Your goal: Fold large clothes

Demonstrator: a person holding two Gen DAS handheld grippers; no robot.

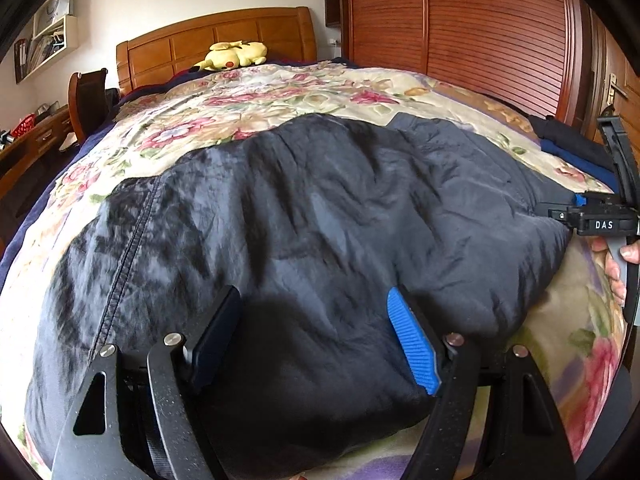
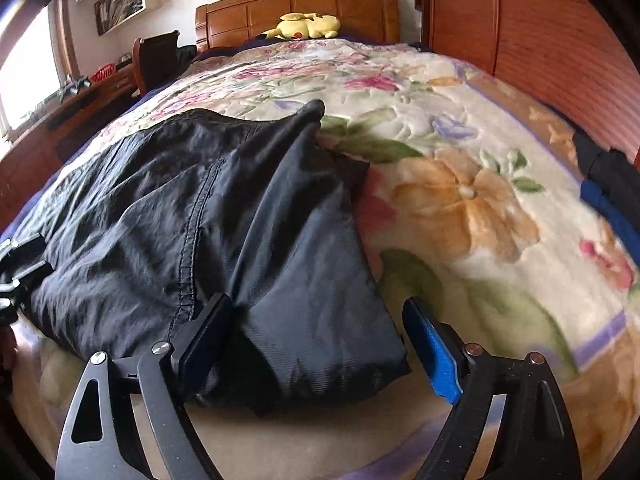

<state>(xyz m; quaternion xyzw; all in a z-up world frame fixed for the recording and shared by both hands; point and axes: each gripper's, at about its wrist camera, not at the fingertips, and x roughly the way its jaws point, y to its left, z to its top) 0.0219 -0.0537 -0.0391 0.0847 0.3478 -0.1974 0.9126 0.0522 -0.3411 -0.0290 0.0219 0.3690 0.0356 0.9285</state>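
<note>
Left gripper [image 1: 314,328]: jaws spread apart, pads clear of the cloth, hovering over the near edge of the dark jacket [image 1: 304,216].
Right gripper [image 2: 316,330]: jaws parted wide, nothing pinched; the jacket's near right corner lies between the fingers, the left pad close against a fold.
Jacket: dark, crinkled, lying flat on the floral blanket [image 2: 460,200], its long side running across the bed, a stitched seam running away from the grippers towards the wooden headboard [image 1: 216,40].
Writing: white letters "DAS" on the right gripper's body, at the jacket's right edge in the left wrist view.
Beyond the jacket: yellow plush toy [image 2: 306,26] against the headboard; folded dark clothes [image 2: 608,184] right of the jacket at the blanket's edge.
</note>
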